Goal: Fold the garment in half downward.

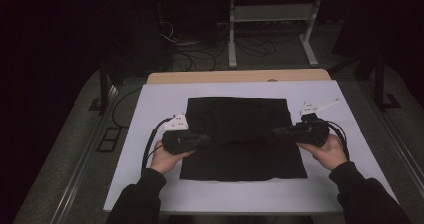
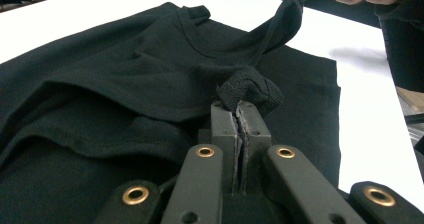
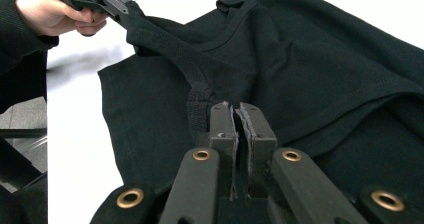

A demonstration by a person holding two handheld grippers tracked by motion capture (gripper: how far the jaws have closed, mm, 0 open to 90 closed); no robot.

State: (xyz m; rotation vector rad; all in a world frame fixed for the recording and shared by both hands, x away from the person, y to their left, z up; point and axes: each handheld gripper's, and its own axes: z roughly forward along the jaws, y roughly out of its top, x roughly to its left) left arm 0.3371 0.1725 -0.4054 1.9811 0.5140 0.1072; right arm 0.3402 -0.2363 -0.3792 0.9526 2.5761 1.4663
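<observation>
Now, line by line:
Left gripper [image 2: 239, 104]: its jaws are pressing together on a bunched fold of the black T-shirt [image 2: 125, 84]; in the high view the left gripper [image 1: 202, 139] is sitting at the garment's left edge, a hand [image 1: 167, 158] wrapping it from below.
Right gripper [image 3: 236, 106]: its jaws are likewise clamping a ribbed hem of the same shirt, cloth puckering just above the tips; in the high view the right gripper [image 1: 280, 131] is meeting the garment's right edge, with a hand [image 1: 329, 151] holding it.
Black T-shirt: it is lying spread between the two grippers on the white table top [image 1: 150, 104]; its collar is facing away from the person; the middle is rumpling into folds, while the lower part is lying flat in front of both grippers; the pinched edges are rising off the surface at each side.
Far gripper seen from the right one: the left gripper [image 3: 122, 5] is lifting a taut strip of fabric up and away.
Cables: a black cable [image 1: 149, 144] is looping behind the left gripper; another cable [image 1: 342, 134] is trailing beside the right one.
Sleeves: dark sleeves [image 1: 137, 199] are coming in behind both grippers.
</observation>
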